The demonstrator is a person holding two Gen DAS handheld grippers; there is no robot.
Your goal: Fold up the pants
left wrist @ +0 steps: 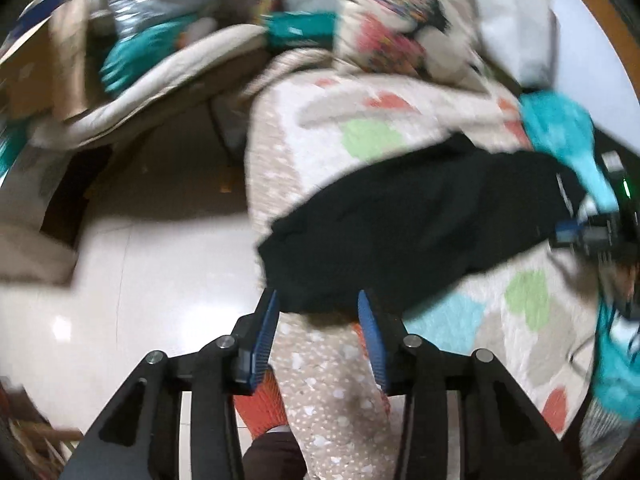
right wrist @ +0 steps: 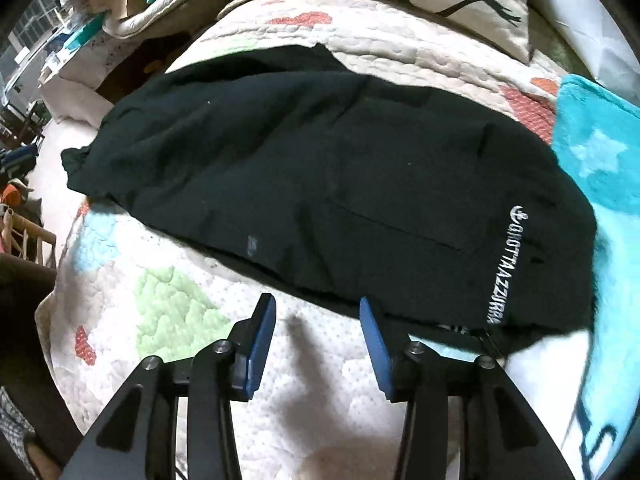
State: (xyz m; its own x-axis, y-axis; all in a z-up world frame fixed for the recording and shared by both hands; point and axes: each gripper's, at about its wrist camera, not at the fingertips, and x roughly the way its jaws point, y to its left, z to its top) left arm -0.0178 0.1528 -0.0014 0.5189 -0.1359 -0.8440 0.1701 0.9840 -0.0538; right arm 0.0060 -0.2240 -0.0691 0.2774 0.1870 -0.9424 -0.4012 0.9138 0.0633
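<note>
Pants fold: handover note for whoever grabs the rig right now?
Left gripper: open, holding nothing, at the near edge of the black pants.
Right gripper: open, holding nothing, at the pants' near edge beside the white lettering.
Pants lie spread lengthwise on the patterned quilt, one end against the teal blanket.
Done: apparently laid out; I can't tell if any fold has been made.
Left: grasp an edge, fold.

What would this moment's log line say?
pants: flat on quilt | left gripper: open, at hem | right gripper: open, near waist
</note>
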